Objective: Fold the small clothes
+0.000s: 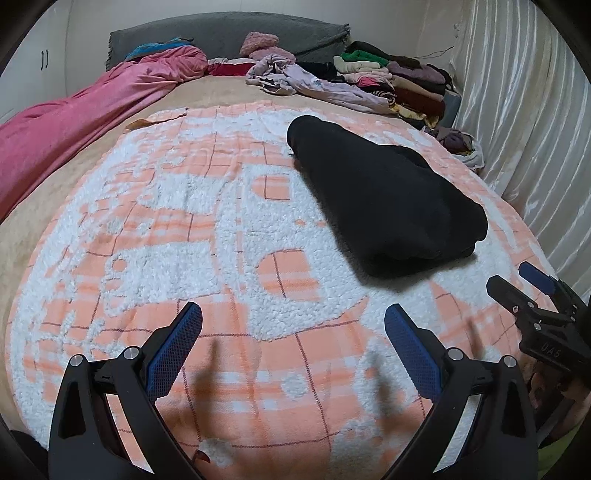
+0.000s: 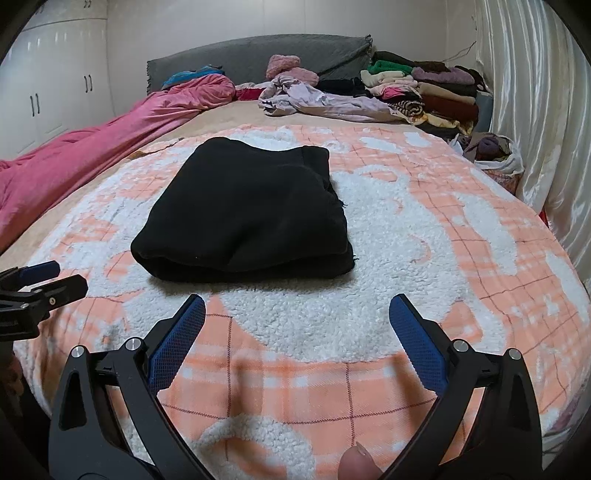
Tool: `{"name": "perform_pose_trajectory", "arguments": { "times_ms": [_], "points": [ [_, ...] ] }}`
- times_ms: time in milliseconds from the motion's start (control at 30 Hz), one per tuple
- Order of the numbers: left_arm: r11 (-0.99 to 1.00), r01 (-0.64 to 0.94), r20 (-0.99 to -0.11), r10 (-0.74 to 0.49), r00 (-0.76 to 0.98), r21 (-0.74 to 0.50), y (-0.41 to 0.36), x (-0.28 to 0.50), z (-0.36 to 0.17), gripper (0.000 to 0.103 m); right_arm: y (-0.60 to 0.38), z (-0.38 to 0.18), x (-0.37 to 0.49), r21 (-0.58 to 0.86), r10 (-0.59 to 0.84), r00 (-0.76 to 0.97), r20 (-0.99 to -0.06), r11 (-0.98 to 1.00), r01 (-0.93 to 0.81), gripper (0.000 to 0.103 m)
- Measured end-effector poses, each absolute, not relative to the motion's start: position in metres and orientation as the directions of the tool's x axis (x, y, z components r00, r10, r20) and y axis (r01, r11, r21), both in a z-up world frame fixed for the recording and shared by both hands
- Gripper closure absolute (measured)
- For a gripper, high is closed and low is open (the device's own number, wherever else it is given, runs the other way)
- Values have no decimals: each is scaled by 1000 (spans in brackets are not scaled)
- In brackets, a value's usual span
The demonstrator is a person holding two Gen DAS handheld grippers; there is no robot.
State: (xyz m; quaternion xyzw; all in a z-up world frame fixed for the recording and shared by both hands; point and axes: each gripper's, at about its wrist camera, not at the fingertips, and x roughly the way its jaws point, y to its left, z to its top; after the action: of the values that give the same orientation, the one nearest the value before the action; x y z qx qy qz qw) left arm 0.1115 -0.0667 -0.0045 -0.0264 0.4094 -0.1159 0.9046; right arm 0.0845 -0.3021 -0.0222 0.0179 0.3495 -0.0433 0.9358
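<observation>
A black garment (image 1: 384,199) lies folded into a thick bundle on the orange and white fleece blanket (image 1: 184,229). In the right wrist view it (image 2: 247,214) sits straight ahead, just beyond the fingers. My left gripper (image 1: 293,314) is open and empty, hovering over the blanket to the left of and nearer than the garment. My right gripper (image 2: 297,306) is open and empty, a short way in front of the garment's near fold. Each gripper shows in the other's view: the right one (image 1: 517,284) at the right edge, the left one (image 2: 51,277) at the left edge.
A pink duvet (image 1: 74,122) runs along the bed's left side. A crumpled lilac garment (image 1: 306,81) and a stack of folded clothes (image 1: 406,85) lie at the far end by the grey headboard (image 1: 229,33). A white curtain (image 1: 517,110) hangs on the right. White wardrobes (image 2: 48,85) stand left.
</observation>
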Motion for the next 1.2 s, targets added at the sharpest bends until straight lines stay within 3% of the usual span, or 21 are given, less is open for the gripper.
{"name": "perform_pose_trajectory", "arguments": {
  "times_ms": [1200],
  "points": [
    [972, 181, -736, -233, 635, -151, -65, 111, 2, 4, -305, -23, 87, 8, -68, 750, -658, 995, 97, 9]
  ]
}}
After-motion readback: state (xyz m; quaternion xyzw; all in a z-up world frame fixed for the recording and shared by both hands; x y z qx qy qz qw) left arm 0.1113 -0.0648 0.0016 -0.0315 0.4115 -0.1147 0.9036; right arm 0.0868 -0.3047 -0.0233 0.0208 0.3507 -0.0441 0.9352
